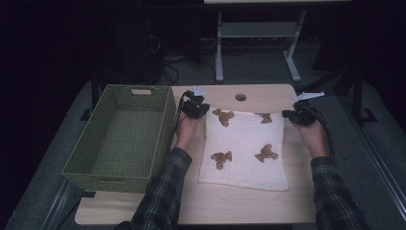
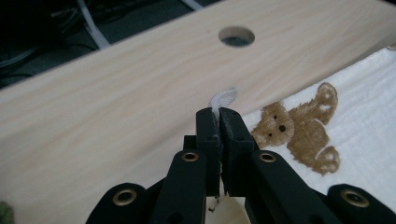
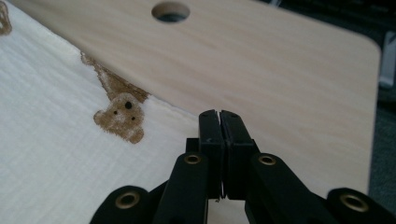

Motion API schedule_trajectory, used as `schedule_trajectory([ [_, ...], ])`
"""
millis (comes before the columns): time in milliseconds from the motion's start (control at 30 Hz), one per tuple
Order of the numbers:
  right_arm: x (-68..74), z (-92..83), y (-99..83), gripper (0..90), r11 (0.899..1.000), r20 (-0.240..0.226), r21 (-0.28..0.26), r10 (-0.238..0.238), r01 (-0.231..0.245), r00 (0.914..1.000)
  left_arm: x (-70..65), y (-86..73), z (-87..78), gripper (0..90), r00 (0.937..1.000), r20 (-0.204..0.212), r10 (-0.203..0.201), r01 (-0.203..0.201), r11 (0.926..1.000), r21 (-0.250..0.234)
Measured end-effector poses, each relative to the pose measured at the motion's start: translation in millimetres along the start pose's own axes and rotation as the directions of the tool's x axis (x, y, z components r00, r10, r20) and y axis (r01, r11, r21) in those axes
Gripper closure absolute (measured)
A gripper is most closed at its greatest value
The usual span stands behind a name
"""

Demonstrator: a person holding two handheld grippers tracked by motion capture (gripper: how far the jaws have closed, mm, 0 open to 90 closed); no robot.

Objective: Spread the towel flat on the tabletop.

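Note:
A white cloth (image 1: pixel 244 153) printed with brown teddy bears lies on the pale wooden table (image 1: pixel 215 206). My left gripper (image 1: pixel 206 109) is at the cloth's far left corner. In the left gripper view the jaws (image 2: pixel 219 114) are shut on that corner, and a tuft of white fabric (image 2: pixel 223 98) sticks out above the tips beside a bear print (image 2: pixel 299 133). My right gripper (image 1: pixel 288 114) is at the far right corner. In the right gripper view its jaws (image 3: pixel 219 116) are pressed together where the cloth's edge (image 3: pixel 46 140) runs in under them.
A green woven basket (image 1: pixel 105 182) stands on the table's left side, close to my left forearm. A round hole (image 1: pixel 241 97) pierces the tabletop just beyond the cloth. Behind the table are a white desk frame (image 1: pixel 219 52) and cables on the dark floor.

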State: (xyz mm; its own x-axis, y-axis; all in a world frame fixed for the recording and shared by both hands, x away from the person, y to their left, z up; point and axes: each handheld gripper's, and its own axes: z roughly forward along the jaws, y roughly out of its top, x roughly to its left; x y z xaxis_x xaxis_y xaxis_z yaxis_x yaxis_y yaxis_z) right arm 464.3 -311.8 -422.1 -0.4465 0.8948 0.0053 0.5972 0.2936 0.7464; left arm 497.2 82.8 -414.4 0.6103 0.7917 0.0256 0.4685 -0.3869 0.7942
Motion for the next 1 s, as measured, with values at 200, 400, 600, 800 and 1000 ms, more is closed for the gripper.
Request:
schedule_trajectory([
  [200,3.2,-2.0,-4.0,88.4,1.0,-0.025,-0.01,0.0,-0.001,0.9997,1.7,-2.8,-3.8,86.9,0.9997,0.012,-0.02,0.02,0.9998,0.003],
  [400,6.1,-6.3,-19.0,88.4,0.999,-0.084,-0.029,0.019,-0.021,0.9963,1.3,-11.0,-14.0,86.9,0.9979,0.039,-0.051,0.05,0.9987,0.007],
  [600,8.6,-18.2,-35.1,88.4,0.998,-0.12,-0.057,0.034,-0.041,0.9922,-7.5,-18.7,-23.1,86.9,0.998,0.053,-0.036,0.036,0.9993,-0.002],
  [800,13.5,-24.0,-49.4,88.4,0.997,-0.147,-0.064,0.028,-0.038,0.9888,-13.8,-30.2,-31.7,86.9,0.9969,0.066,-0.044,0.044,0.999,0.002],
  [1000,20.0,-27.9,-58.3,88.3,0.997,-0.152,-0.064,0.02,-0.03,0.9882,-20.2,-39.1,-37.9,87.0,0.9975,0.062,-0.033,0.033,0.9994,0.009],
])
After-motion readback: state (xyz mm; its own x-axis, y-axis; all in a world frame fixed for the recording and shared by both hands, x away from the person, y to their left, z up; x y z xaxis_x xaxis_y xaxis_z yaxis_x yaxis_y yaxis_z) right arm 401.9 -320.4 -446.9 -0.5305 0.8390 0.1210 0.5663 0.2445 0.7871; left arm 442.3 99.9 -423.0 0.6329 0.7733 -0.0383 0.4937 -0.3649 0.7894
